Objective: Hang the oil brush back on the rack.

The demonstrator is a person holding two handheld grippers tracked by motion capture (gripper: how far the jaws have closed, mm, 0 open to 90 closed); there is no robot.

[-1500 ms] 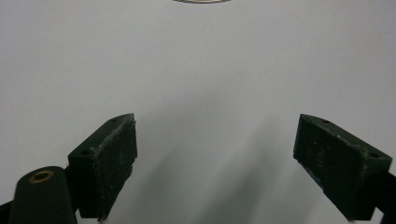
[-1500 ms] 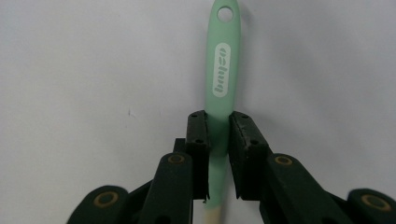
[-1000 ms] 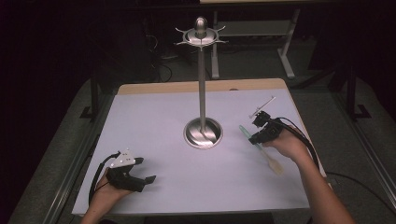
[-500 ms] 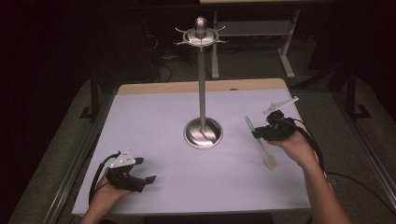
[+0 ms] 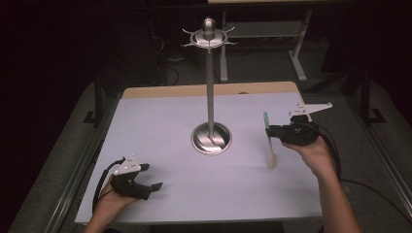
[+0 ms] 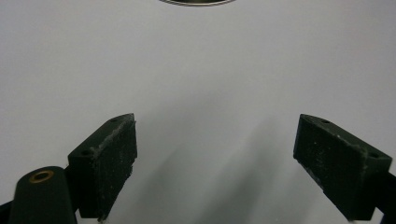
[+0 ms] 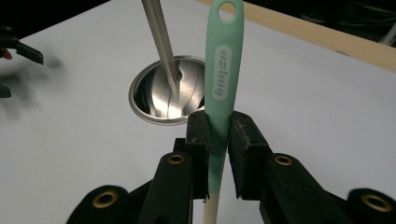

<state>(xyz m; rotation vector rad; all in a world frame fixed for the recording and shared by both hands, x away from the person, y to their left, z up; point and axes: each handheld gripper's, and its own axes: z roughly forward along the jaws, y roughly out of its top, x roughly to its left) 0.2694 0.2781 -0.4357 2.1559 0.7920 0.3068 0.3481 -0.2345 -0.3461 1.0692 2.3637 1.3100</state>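
Right gripper view has the right gripper clamped on the green handle of a spatula, hanging hole uppermost, near the table's right edge beside the metal stand. To hang it well, the grip probably should stay firm while the hole is lined up with a hook at the stand's top. Near the front-left corner, the left gripper rests wide apart and empty on the white table, dark room beyond.
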